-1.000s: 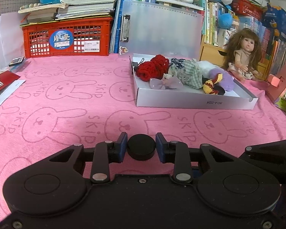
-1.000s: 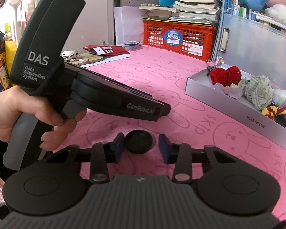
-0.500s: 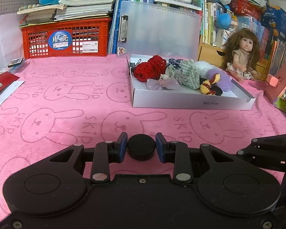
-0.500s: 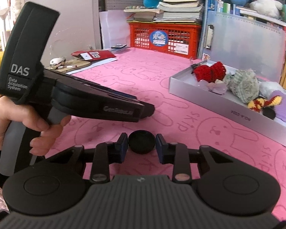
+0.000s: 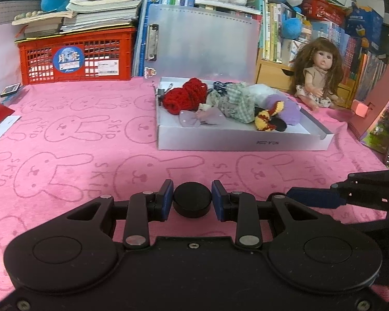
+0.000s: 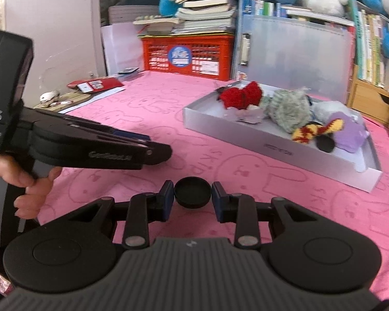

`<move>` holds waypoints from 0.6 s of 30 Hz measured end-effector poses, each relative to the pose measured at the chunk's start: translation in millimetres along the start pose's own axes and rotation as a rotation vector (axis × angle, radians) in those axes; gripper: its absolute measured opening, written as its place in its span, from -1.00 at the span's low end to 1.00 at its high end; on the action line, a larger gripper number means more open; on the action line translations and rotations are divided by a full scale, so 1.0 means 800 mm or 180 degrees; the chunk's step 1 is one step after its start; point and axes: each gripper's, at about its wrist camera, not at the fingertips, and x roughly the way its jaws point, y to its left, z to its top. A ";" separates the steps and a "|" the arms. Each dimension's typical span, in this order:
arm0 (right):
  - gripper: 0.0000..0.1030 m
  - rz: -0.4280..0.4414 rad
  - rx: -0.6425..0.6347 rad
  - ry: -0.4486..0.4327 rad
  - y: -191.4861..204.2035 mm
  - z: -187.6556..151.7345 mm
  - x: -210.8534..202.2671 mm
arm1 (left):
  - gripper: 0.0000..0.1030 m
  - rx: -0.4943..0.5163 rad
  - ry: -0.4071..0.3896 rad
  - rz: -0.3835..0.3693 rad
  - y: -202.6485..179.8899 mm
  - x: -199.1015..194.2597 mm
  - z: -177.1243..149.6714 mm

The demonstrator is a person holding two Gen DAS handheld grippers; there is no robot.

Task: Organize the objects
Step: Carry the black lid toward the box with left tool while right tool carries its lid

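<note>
Two grippers each clamp a small black round thing: the left gripper (image 5: 192, 200) has its blue pads pressed on both sides of a black puck (image 5: 192, 202), and the right gripper (image 6: 192, 197) is closed the same way on a shallow black cap (image 6: 192, 191) whose hollow side faces up. Both are held just above a pink cloth (image 5: 77, 160) printed with rabbits that covers the table. From the right wrist view the left gripper's body reaches in from the left, with a hand (image 6: 26, 181) wrapped round its handle; from the left wrist view the right gripper's tip shows at the right edge. Farther out on the cloth lies a flat white box (image 5: 241, 142) holding a heap of small soft things, among them a red knitted piece (image 5: 184, 98), a checked green cloth bundle (image 5: 236, 103) and a purple plush (image 5: 287, 108). Beside the box on the right sits a doll (image 5: 319, 75) with long brown hair. Behind the box stands a clear clipboard (image 5: 202, 41), and to its left a red crate (image 5: 75, 57) with books stacked on top
</note>
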 end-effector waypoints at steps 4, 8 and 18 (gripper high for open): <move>-0.29 -0.0104 0.0143 0.0013 -0.016 -0.001 -0.003 | -0.41 0.0029 -0.0001 -0.0045 -0.011 0.002 0.001; -0.29 -0.0192 0.0228 0.0013 -0.027 -0.003 -0.007 | -0.41 0.0049 0.0008 -0.0098 -0.023 0.005 0.002; -0.27 -0.0386 0.0371 0.0003 -0.051 -0.005 -0.014 | -0.41 0.0130 -0.0009 -0.0209 -0.051 0.012 0.010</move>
